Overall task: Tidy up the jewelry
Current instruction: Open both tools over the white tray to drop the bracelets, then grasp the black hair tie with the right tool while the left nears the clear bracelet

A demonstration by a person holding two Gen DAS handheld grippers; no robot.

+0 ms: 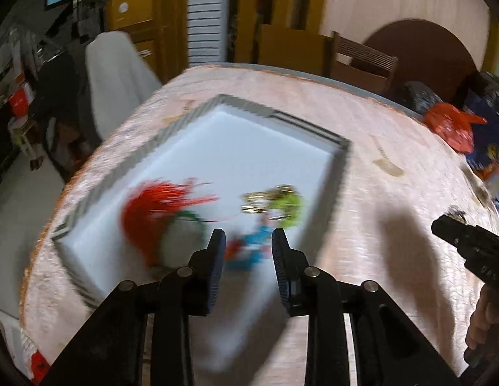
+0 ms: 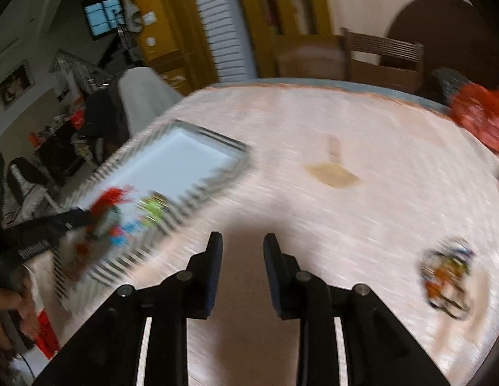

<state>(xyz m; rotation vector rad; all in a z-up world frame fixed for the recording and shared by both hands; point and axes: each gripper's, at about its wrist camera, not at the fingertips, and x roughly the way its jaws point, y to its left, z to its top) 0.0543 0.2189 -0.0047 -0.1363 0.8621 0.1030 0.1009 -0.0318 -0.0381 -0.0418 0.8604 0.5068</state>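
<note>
Both grippers hang spread and empty – the left gripper (image 1: 248, 241) over the striped-rimmed white tray (image 1: 342, 148) already gathering red, green and blue jewelry (image 1: 159, 212), the right gripper (image 2: 242, 246) over bare tablecloth (image 2: 346, 128), probably bound for the loose multicoloured jewelry tangle (image 2: 448, 276) lying well right.

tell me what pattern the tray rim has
Black and white stripes on the tray rim, clearest in the left wrist view.

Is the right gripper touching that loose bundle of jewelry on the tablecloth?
Apart. The right wrist view shows the right gripper open over bare tablecloth, with the jewelry bundle lying well off to its right, cloth plainly between them.
</note>
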